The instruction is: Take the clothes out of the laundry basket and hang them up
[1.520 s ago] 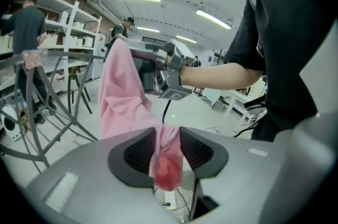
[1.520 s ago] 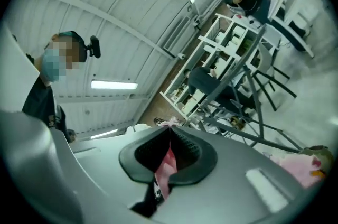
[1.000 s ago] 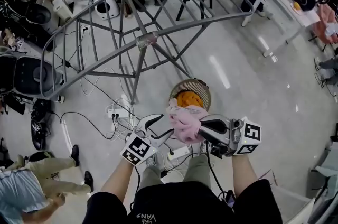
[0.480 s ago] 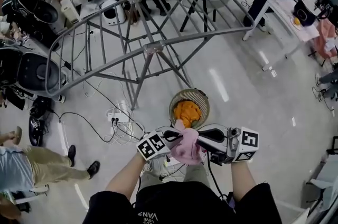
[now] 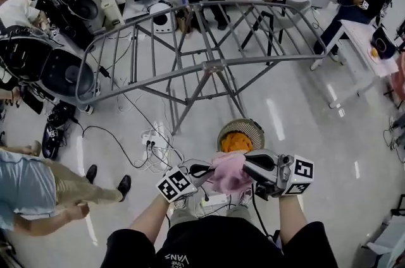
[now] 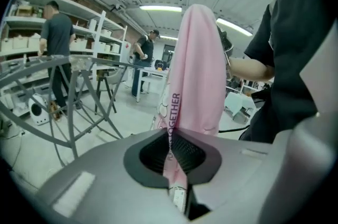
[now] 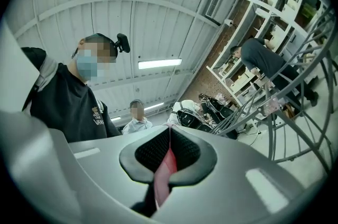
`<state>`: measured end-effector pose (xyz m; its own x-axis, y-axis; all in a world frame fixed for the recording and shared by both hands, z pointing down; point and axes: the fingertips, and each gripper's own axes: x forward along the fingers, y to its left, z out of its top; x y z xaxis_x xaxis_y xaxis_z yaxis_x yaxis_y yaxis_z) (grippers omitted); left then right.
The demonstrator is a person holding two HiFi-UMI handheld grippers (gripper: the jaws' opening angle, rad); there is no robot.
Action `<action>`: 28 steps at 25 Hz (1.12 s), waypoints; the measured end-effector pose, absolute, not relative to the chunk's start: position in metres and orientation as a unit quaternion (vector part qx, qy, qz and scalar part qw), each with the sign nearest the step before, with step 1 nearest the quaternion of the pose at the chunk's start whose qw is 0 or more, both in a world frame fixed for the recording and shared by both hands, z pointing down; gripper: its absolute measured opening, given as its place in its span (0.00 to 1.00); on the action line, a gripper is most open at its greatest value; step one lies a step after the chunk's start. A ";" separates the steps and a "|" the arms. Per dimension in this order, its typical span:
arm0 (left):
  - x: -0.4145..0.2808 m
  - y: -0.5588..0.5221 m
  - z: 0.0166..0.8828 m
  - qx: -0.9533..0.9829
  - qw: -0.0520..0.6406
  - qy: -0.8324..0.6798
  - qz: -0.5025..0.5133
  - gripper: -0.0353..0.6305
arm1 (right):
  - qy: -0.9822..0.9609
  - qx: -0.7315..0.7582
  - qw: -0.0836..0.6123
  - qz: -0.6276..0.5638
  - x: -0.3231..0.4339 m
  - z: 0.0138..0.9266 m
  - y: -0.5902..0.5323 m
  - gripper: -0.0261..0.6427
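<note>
The head view looks steeply down onto the left gripper (image 5: 204,169) and right gripper (image 5: 248,163). Each gripper view sits close behind its jaws, looking upward. All share the pink cloth (image 5: 229,174).

A: Any lettering you can read?

B: Yes. In the left gripper view, "TOGETHER" runs lengthwise in dark capitals along a folded edge of the pink garment (image 6: 198,70).

A: Anything else?

B: In the head view, just below the pink garment, the person's black shirt (image 5: 209,246) carries "VANS" in white, seen upside down. A small white tag (image 6: 179,199) at the garment's lower end is too small to read.
</note>
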<state>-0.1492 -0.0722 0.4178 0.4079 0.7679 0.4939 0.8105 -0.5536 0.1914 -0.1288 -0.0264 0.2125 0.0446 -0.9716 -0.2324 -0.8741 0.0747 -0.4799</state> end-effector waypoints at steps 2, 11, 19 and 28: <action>-0.151 -0.089 0.410 -0.856 0.041 -0.443 -0.264 0.07 | 0.693 -0.666 0.260 -0.091 -0.125 0.208 -0.038 0.06; -0.157 -0.181 0.378 -0.927 0.042 -0.287 -0.236 0.07 | 0.759 -0.597 0.244 -0.092 -0.122 0.188 -0.105 0.06; -0.151 -0.259 0.333 -0.979 -0.017 -0.134 -0.150 0.07 | 0.847 -0.476 0.213 -0.097 -0.178 0.176 -0.128 0.06; -0.159 -0.305 0.235 -0.964 -0.216 -0.139 0.069 0.07 | 0.876 -0.432 0.093 -0.195 -0.249 0.241 -0.156 0.06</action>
